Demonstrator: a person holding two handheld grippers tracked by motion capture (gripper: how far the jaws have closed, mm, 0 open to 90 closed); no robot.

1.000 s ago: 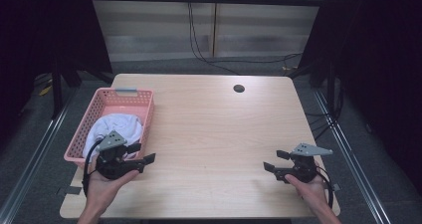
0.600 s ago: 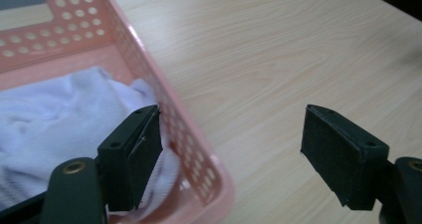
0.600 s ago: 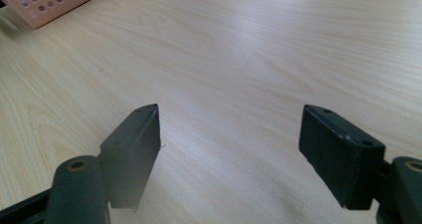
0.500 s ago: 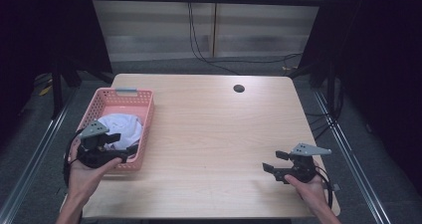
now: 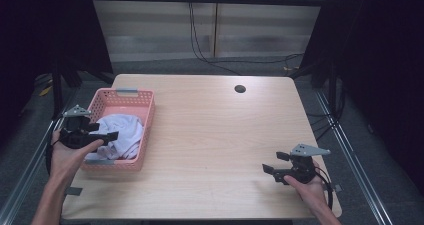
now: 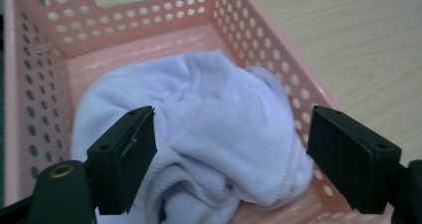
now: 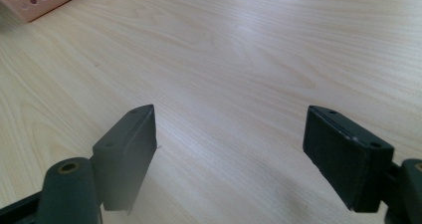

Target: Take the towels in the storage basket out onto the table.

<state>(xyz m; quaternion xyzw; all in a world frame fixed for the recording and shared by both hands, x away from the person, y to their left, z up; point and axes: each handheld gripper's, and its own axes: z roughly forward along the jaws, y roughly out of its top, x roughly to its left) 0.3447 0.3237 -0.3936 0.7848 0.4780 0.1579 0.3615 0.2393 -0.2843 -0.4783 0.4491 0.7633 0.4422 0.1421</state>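
From above, the left gripper [image 5: 107,135] hangs over the pink basket [image 5: 145,130], where a white towel [image 5: 125,132] lies crumpled; its jaws have just been opening, nothing pinched. The right gripper [image 5: 272,166] idles spread wide. In the left gripper view, the towel [image 6: 209,129] looks soft and light; pinch a raised fold. In the right gripper view, bare table [image 7: 239,59] lies ahead.
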